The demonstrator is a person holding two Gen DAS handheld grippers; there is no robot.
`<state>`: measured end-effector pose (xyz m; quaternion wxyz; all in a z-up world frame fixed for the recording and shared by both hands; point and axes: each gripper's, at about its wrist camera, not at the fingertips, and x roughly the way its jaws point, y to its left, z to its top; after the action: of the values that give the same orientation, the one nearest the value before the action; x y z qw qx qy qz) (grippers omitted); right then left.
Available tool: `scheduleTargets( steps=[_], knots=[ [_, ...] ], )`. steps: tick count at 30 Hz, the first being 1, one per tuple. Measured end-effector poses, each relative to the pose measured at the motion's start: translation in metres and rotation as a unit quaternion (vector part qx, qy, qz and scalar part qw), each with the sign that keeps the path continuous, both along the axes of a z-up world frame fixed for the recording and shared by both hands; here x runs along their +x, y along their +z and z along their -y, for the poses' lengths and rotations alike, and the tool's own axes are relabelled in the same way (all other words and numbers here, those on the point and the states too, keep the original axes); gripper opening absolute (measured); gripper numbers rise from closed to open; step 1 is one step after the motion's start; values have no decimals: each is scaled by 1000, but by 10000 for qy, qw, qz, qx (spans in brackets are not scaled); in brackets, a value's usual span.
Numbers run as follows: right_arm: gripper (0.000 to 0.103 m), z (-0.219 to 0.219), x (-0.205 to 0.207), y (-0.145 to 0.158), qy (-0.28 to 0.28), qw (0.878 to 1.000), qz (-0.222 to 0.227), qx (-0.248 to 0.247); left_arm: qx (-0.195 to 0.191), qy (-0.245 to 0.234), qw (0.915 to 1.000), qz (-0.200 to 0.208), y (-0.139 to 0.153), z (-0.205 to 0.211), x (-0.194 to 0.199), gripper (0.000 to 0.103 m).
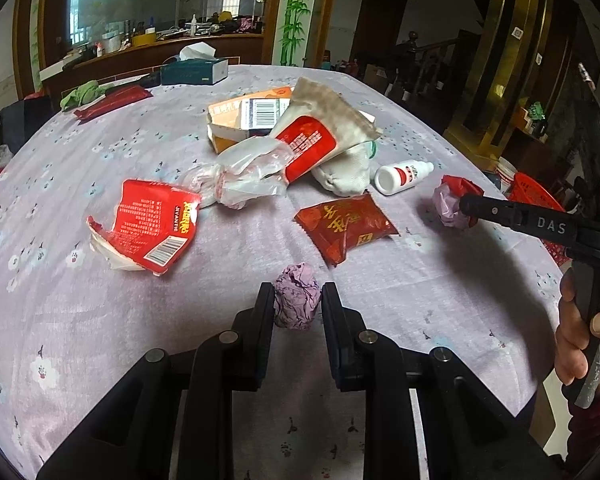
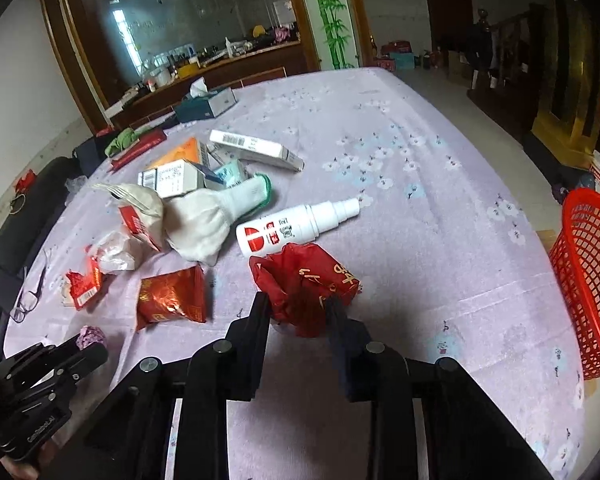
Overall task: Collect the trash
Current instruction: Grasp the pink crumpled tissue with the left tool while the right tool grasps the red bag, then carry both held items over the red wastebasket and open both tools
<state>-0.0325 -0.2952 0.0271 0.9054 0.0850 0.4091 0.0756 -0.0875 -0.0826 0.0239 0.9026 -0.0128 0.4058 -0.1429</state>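
Both grippers (image 1: 297, 300) (image 2: 298, 308) are matte black with silver pivot pins; one arm lettered "DAS".

bare tablecloth (image 2: 440, 200) open across the right and far side, litter heap (image 1: 300, 136) crowding the centre, white spray bottle (image 2: 296, 222) lying just beyond the red wad (image 2: 304, 284), red basket (image 2: 592, 280) past the right edge

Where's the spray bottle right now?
Right wrist view: the spray bottle lies mid-table, just beyond the red wad in the right tongs, beside the glove.
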Motion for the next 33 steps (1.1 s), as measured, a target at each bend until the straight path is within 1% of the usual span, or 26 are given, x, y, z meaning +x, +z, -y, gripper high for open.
scheduleTargets(
  steps=[5, 13, 17, 20, 23, 25, 29, 33],
  knots=[
    [29, 10, -11, 12, -101, 9996, 165, 204, -7, -100, 9999, 41, 4, 7, -1, 22],
    [30, 37, -37, 31, -304, 9974, 384, 528, -110, -386, 9992, 70, 14, 25, -2, 22],
    [30, 55, -53, 40, -437, 9956, 519, 649, -94, -525, 9985, 83, 20, 39, -1, 22],
    [30, 78, -64, 44, -666, 9930, 568, 790, -93, -737, 9972, 127, 29, 57, 0, 22],
    [30, 105, -74, 49, -953, 9896, 612, 890, -96, -1038, 9944, 193, 40, 84, 1, 22],
    [30, 131, -83, 54, -1252, 9853, 675, 950, -111, -1254, 9918, 219, 47, 102, 1, 22],
    [30, 174, -98, 62, -1731, 9770, 770, 978, -176, -1731, 9844, 252, 60, 153, 2, 22],
    [30, 215, -106, 67, -2079, 9693, 802, 1044, -293, -2226, 9742, 218, 74, 214, 10, 22]
  ],
)
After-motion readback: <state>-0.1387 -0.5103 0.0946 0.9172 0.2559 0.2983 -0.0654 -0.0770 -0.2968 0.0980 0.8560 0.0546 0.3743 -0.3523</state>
